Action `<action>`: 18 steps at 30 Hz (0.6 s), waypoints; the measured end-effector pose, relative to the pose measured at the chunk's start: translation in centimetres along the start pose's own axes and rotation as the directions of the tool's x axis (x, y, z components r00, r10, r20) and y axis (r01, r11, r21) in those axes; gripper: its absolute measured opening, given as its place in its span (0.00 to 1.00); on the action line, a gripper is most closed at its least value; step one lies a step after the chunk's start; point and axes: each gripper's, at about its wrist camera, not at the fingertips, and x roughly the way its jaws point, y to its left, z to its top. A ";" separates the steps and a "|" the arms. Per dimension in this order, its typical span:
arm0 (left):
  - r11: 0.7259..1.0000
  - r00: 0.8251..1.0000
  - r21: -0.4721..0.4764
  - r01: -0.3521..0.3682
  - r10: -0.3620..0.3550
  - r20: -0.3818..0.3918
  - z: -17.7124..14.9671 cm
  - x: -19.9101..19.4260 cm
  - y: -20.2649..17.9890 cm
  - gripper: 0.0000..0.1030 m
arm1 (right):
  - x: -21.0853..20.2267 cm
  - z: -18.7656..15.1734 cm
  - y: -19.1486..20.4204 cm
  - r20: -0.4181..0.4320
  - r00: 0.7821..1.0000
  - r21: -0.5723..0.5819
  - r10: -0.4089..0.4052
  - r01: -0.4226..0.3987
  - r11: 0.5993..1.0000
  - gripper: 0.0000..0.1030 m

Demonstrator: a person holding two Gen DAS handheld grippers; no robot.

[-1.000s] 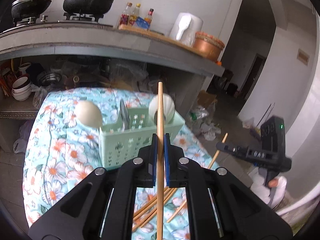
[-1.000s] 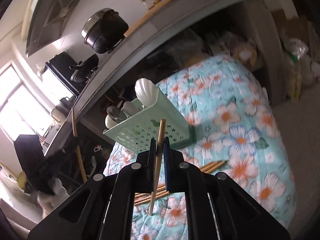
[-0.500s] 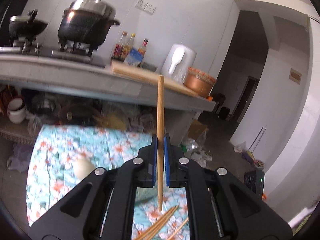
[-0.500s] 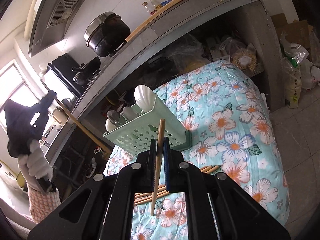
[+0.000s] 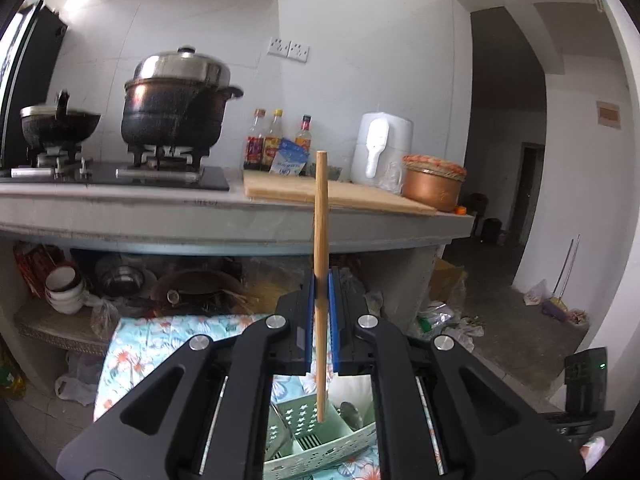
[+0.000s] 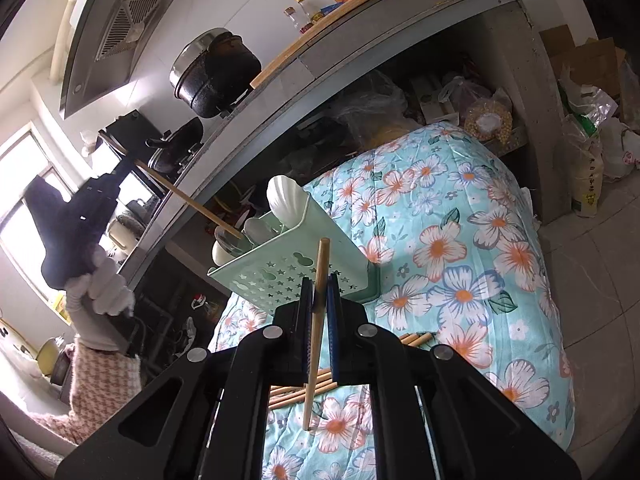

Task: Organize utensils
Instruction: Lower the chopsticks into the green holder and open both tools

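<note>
A mint-green utensil basket (image 6: 280, 272) stands on a table under a floral cloth (image 6: 460, 240), with white spoons (image 6: 284, 196) and a metal spoon upright in it. My left gripper (image 5: 321, 284) is shut on a wooden chopstick (image 5: 320, 216) held nearly upright. The chopstick's lower tip hangs over a compartment of the basket (image 5: 320, 436). In the right wrist view the left gripper (image 6: 128, 160) comes in from the left in a gloved hand (image 6: 104, 288), and its chopstick (image 6: 188, 200) slants down to the basket's far end. My right gripper (image 6: 318, 304) is shut on a second chopstick (image 6: 320, 272), just in front of the basket.
Several loose chopsticks (image 6: 412, 338) lie on the cloth under my right gripper. Behind the table runs a concrete counter (image 5: 240, 220) with a stove, pots (image 5: 176, 108), bottles, a cutting board and a white kettle (image 5: 380, 148). Bowls and bags crowd the shelf below it.
My left gripper rose and tipped up, so the basket sank to the bottom of its view. In the right wrist view it came in from the left. My right gripper kept still.
</note>
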 end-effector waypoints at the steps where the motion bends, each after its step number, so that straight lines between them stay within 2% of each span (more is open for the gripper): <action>1: 1.000 1.000 -0.005 -0.011 0.011 -0.011 -0.6 0.7 0.3 0.06 | 0.0 0.0 0.0 -0.001 1.000 0.000 0.000 0.000 1.000 0.07; 5: 0.998 0.996 -0.038 -0.040 0.037 -0.085 -3.1 3.4 1.9 0.06 | -0.1 0.1 0.2 -0.002 1.000 -0.015 0.003 -0.003 1.000 0.07; 8: 0.997 0.991 -0.064 -0.040 0.031 -0.130 -4.3 4.4 2.7 0.06 | -0.4 0.4 0.7 0.008 1.000 -0.037 0.010 -0.009 0.999 0.07; 10: 0.996 0.989 -0.085 -0.024 0.011 -0.148 -4.8 4.4 3.0 0.10 | -0.5 0.8 1.3 0.019 1.000 -0.057 0.008 -0.007 0.998 0.07; 12: 0.995 0.990 -0.093 -0.023 0.010 -0.143 -4.9 4.1 3.2 0.28 | -0.7 1.4 2.0 0.033 0.999 -0.082 0.012 -0.010 0.997 0.06; 15: 0.995 0.993 -0.098 -0.021 0.009 -0.120 -5.0 3.2 3.2 0.40 | -1.3 2.3 3.4 0.061 0.998 -0.131 0.025 -0.017 0.991 0.06; 18: 0.994 0.995 -0.108 -0.023 0.013 -0.098 -4.9 2.1 3.2 0.46 | -1.8 3.4 5.0 0.088 0.995 -0.178 0.045 -0.029 0.984 0.06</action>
